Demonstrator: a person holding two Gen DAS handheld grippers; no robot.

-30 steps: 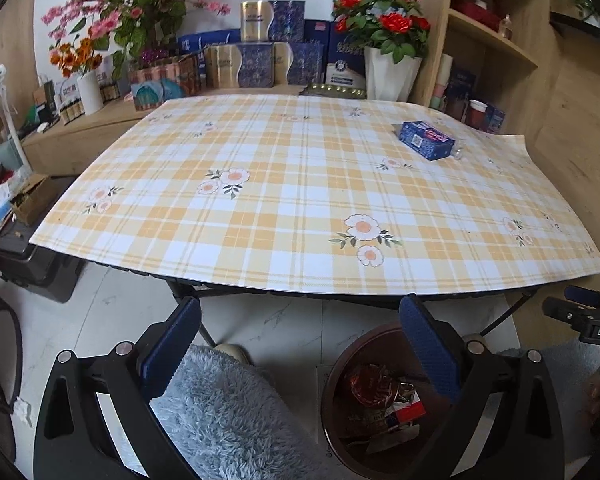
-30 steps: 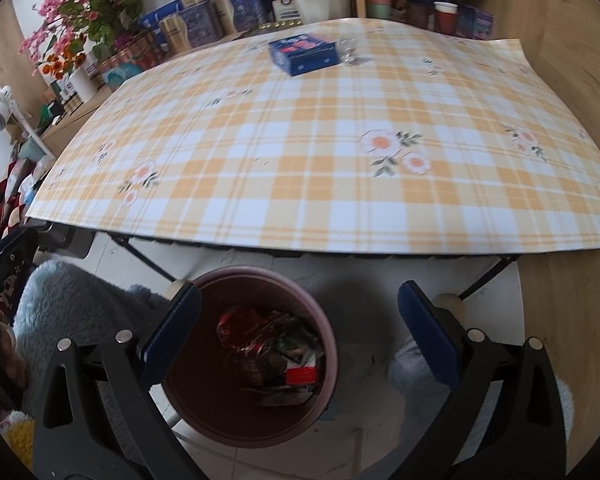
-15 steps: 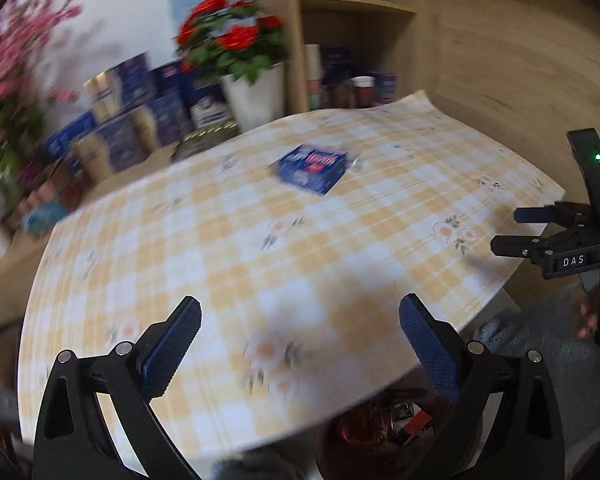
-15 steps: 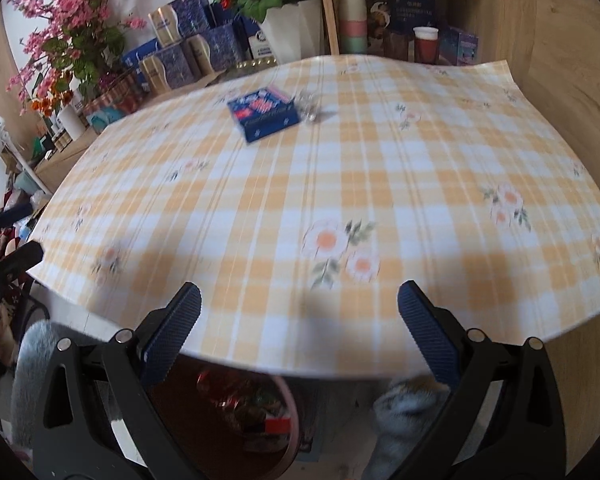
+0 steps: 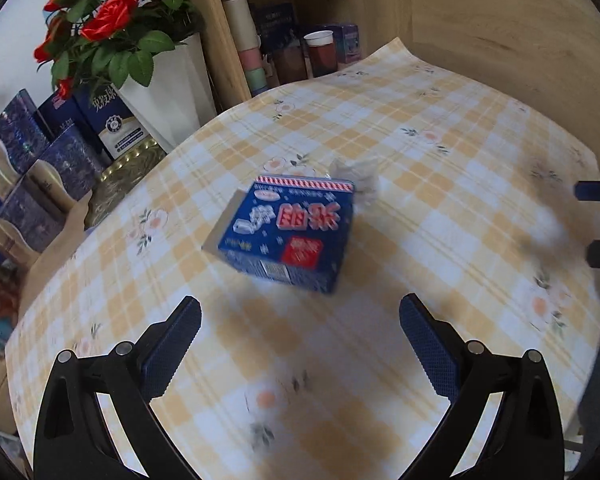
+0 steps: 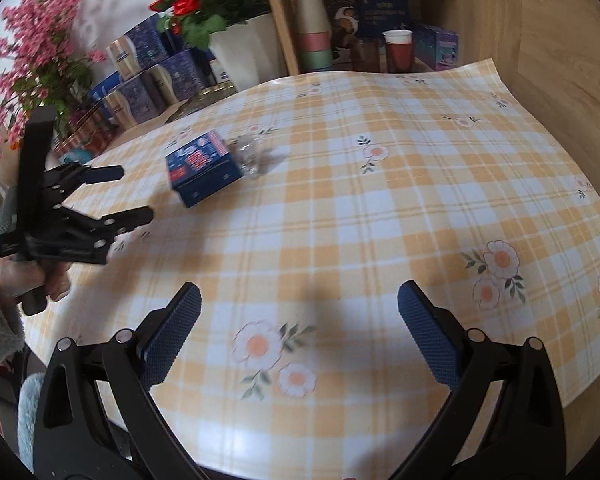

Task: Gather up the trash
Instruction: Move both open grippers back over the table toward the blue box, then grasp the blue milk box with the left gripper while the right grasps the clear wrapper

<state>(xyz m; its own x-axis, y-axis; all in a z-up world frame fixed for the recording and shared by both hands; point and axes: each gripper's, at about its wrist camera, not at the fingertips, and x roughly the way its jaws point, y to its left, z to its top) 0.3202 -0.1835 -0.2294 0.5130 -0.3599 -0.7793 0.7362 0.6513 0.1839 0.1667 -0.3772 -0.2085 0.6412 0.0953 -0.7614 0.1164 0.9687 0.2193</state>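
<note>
A blue box lies mid-frame on the checked worktop, blurred. A crumpled clear wrapper touches its far corner, hard to make out. Left tool and right tool both gape empty.

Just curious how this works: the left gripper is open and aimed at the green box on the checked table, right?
Not quite: the box is blue, not green, as the left wrist view shows. The rest holds: the left gripper is open and aimed at it on the checked table.
</note>
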